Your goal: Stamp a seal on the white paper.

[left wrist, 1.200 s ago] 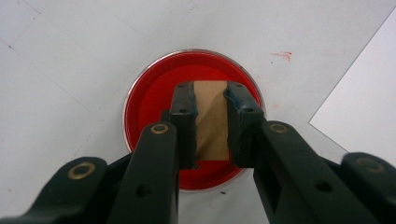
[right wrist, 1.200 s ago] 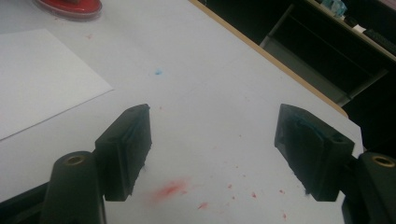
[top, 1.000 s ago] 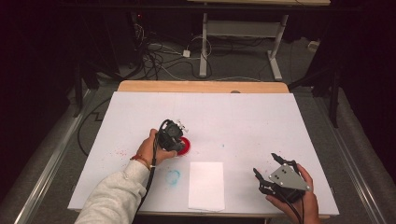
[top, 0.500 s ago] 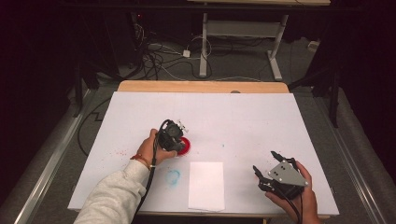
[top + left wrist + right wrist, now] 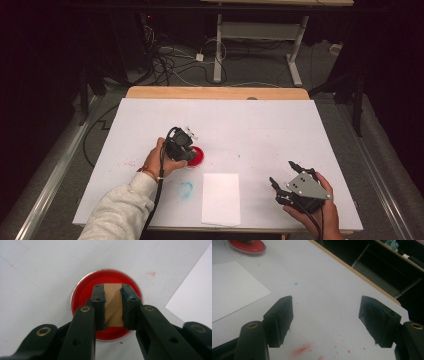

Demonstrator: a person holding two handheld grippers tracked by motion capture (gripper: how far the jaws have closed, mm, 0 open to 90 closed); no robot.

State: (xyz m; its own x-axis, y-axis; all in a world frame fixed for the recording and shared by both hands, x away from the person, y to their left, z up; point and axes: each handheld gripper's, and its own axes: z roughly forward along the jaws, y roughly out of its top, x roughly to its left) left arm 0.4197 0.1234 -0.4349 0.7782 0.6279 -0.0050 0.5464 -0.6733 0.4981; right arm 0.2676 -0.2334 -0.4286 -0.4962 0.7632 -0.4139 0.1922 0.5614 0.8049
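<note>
I see a pale tan wooden block (image 5: 113, 305) over a glossy red dish (image 5: 82, 293); white table (image 5: 260, 130) flecked red, one smudged blue ring (image 5: 185, 189).

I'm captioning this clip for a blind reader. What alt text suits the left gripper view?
The left tongs grip a small wooden block directly above a round red dish on a white table. A sheet of white paper lies at the right edge.

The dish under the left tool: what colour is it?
Red, with a pale rim. The dish shows best in the left gripper view, beneath the wooden block that the left tool grips.
</note>
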